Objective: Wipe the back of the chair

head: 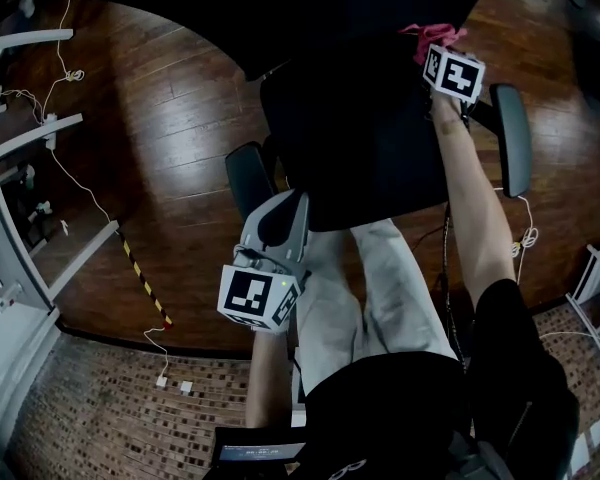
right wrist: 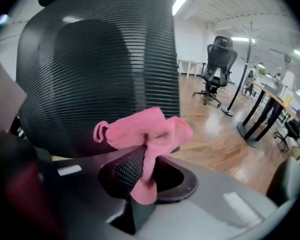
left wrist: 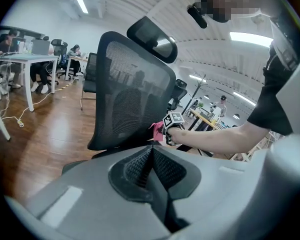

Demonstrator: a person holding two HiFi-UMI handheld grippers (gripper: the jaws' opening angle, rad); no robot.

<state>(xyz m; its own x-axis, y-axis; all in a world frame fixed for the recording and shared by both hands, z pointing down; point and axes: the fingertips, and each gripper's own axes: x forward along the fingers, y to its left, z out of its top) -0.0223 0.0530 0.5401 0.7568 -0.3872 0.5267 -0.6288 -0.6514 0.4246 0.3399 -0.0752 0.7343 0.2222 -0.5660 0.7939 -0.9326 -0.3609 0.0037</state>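
Wood floor (head: 160,118); black mesh chair back (right wrist: 105,69); right tool (right wrist: 146,154) pinches pink cloth (right wrist: 135,129).

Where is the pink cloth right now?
The pink cloth is clamped in the right tool, bunched at the lower edge of the chair back; the head view shows it upper right.

A yellow-black striped strip (head: 143,280) lies on the wooden floor (head: 160,118) at eight o'clock; white cables (head: 74,74) trail at ten o'clock.
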